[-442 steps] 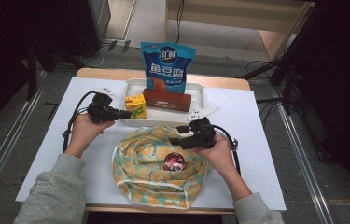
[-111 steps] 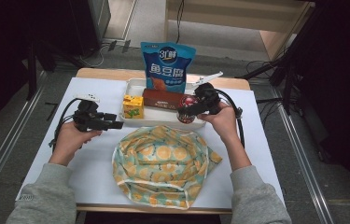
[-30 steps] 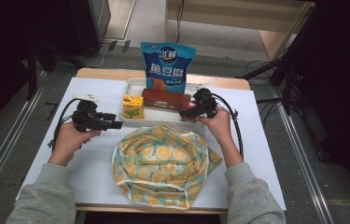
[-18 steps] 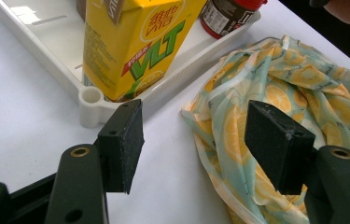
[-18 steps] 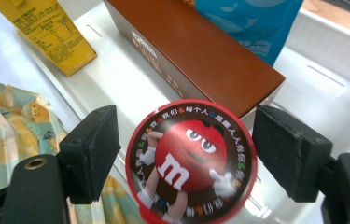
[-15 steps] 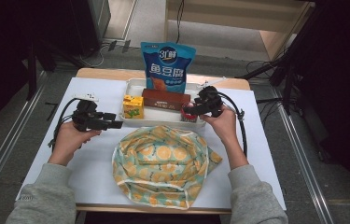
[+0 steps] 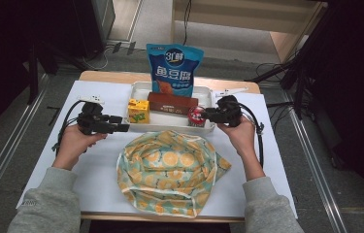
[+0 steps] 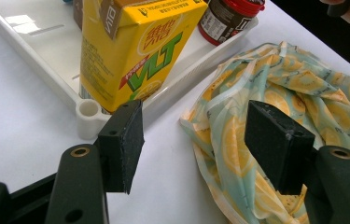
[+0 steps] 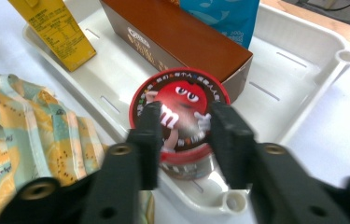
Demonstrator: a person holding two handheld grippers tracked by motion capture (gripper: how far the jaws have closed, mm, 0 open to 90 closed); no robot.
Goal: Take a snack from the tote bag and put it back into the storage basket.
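A red-lidded candy jar (image 7: 196,117) (image 9: 182,95) stands in the front right corner of the white tray (image 7: 140,90) (image 9: 298,51). My right gripper (image 7: 207,115) (image 9: 185,135) hovers just right of it and slightly above. Its jaws have just been closing, with a narrow gap and nothing pressed between them. The jar sits beyond the fingertips. My left gripper (image 7: 121,127) (image 8: 193,140) rests open on the table left of the tray, facing a yellow drink carton (image 7: 139,110) (image 8: 135,46). An orange-print cloth bag (image 7: 170,170) (image 8: 275,84) lies in front of the tray.
The tray also holds a brown box (image 7: 172,103) (image 9: 177,39) and an upright blue snack pouch (image 7: 173,68) behind it. The white table cover (image 7: 97,165) ends at a wooden edge at the back. Cables trail from both grippers.
My right gripper has drawn back to the right, away from the jar, and its jaws have narrowed. The jar stays standing in the tray. The left hand has not moved.
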